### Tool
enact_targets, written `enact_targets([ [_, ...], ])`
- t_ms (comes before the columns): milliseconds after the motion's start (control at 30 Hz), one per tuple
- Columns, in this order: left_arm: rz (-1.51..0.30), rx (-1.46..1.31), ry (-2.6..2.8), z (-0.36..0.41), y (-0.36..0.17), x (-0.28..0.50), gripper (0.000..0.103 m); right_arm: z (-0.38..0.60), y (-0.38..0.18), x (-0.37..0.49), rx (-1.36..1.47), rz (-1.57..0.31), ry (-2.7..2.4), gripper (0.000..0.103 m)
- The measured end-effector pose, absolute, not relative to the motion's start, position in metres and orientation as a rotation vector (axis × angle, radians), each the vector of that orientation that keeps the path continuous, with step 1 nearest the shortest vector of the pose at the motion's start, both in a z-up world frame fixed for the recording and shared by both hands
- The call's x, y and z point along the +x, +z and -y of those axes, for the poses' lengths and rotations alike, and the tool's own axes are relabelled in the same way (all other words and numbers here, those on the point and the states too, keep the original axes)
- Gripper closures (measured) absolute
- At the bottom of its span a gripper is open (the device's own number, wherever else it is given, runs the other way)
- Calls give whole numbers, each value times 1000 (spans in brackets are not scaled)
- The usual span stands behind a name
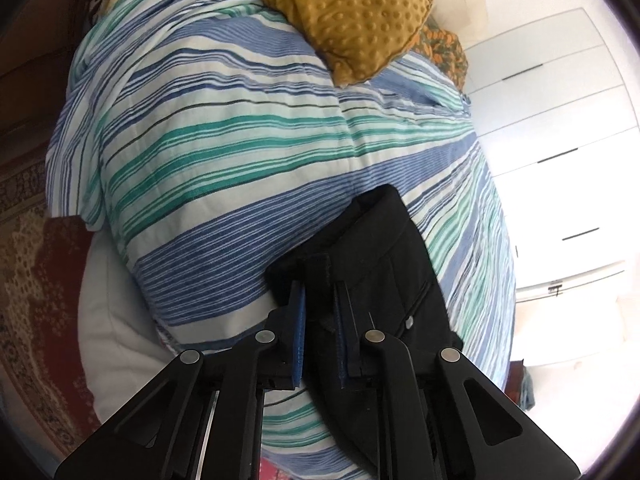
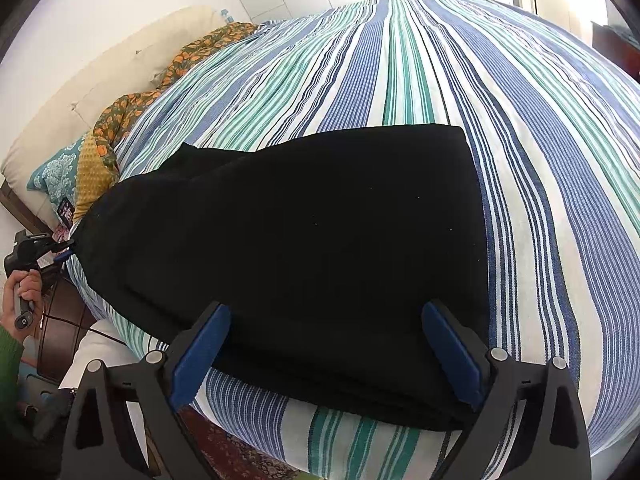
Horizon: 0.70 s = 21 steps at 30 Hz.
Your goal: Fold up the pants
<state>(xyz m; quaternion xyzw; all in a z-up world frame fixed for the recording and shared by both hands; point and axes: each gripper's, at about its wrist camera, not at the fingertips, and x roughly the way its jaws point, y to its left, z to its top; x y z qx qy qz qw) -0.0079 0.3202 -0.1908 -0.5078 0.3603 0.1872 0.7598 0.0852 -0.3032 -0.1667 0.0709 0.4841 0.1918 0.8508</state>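
left gripper (image 1: 320,300) seemingly gripping pants (image 2: 288,240), bedspread (image 2: 520,100)

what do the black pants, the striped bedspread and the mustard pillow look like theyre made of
Black pants: smooth matte woven cloth, maybe a suiting blend; flat dark surface with crisp folded edges and a small pocket button.
Striped bedspread: looks like woven cotton; fine ribbed lines run through the blue, green and white bands, with soft wrinkles.
Mustard pillow: plush fabric, likely a minky-type fleece; raised dots cover it.

Pants (image 2: 304,240) on bedspread (image 2: 540,128) — near edge
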Motion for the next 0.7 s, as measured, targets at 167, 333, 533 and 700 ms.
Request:
enact_targets([
  [167, -817, -1099, 453, -320, -198, -5, 74, 303, -167, 85, 145, -1019, 404, 6],
  [333, -772, -1149, 506, -318, -201, -14, 45, 303, -167, 85, 146, -1017, 405, 6],
  [533, -724, -1214, 430, -315, -210, -13, 45, 302, -167, 84, 136, -1013, 404, 4],
  [700, -728, -1207, 382, -314, -215, -1, 45, 302, -167, 84, 133, -1012, 404, 4],
])
